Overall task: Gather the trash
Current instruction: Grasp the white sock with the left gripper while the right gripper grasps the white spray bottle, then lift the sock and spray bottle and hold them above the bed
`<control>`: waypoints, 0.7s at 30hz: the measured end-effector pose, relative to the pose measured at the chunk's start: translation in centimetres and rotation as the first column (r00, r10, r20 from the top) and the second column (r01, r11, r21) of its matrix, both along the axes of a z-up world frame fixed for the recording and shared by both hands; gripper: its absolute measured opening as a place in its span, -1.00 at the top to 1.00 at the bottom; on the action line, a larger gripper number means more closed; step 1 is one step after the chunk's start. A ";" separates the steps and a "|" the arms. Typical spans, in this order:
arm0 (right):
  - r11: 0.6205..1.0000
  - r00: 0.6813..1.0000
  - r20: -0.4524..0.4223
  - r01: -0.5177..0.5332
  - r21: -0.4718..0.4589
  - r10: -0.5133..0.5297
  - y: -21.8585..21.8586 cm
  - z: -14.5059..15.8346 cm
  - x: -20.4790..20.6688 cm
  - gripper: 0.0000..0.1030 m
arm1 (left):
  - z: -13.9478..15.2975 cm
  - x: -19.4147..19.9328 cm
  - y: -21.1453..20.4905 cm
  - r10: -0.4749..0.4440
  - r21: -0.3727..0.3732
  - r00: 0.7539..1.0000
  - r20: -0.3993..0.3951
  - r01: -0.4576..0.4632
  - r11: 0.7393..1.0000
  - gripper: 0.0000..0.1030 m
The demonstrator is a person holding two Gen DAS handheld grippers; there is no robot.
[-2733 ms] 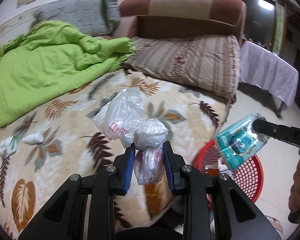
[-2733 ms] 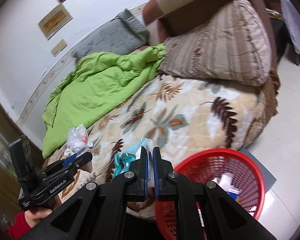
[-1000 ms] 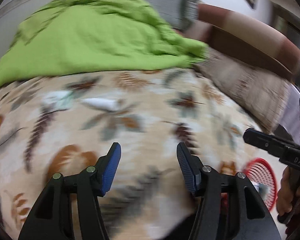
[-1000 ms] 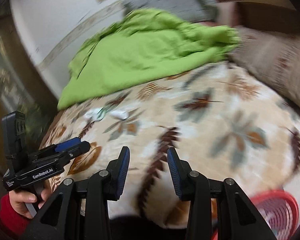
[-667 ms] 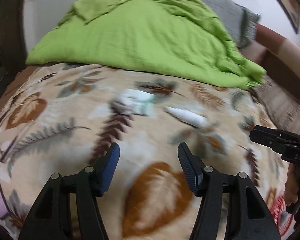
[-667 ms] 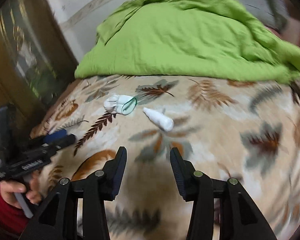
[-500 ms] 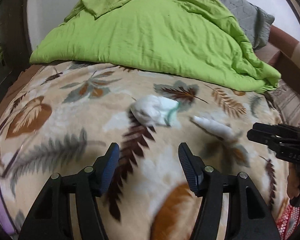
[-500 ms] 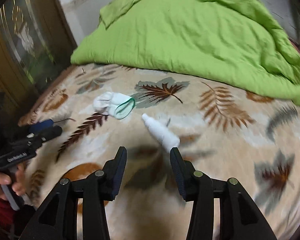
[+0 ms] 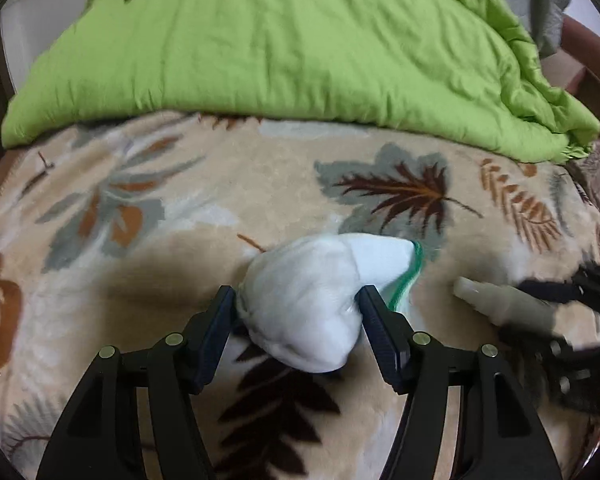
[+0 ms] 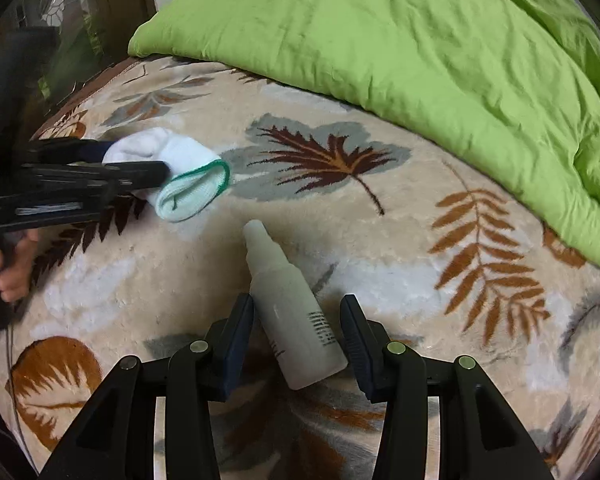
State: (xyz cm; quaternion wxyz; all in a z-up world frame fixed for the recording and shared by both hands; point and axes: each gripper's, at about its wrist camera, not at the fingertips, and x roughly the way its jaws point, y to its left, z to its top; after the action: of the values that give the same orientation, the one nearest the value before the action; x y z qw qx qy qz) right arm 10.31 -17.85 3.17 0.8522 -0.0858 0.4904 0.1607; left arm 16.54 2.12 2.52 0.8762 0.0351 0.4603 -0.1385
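Both-sided, left gripper (image 9: 296, 304) straddles sock (image 9: 312, 300); right gripper (image 10: 296, 312) straddles bottle (image 10: 292, 312).

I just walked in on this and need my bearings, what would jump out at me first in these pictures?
Most striking is the bright green quilt heaped across the far side of the leaf-patterned blanket. On the blanket, the left gripper straddles a white rolled sock with a green-trimmed cuff. Just to its right, the right gripper straddles a pale plastic bottle lying on its side, jaws clear of it.
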 end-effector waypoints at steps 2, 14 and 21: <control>1.000 1.000 0.018 -0.004 -0.026 0.004 0.3 -0.3 -0.5 0.18 | -0.2 -0.1 -0.2 0.015 0.000 0.999 0.030 -0.015 1.000 -0.20; 0.979 0.986 0.009 0.161 0.126 -0.164 -0.6 0.5 -7.8 0.37 | 1.7 -6.1 -0.3 0.019 -0.099 0.998 0.054 -0.013 0.995 0.43; 0.956 0.968 0.060 0.229 0.183 -0.243 -0.7 2.7 -15.2 0.37 | 5.1 -14.4 -1.2 -0.017 -0.113 0.994 0.108 0.029 0.993 0.43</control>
State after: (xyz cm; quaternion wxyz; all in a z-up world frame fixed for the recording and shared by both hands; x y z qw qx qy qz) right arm -4.86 -18.51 5.91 0.8889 0.0418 0.4458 0.0966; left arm 2.09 0.91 7.65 0.8985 -0.0027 0.4035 -0.1728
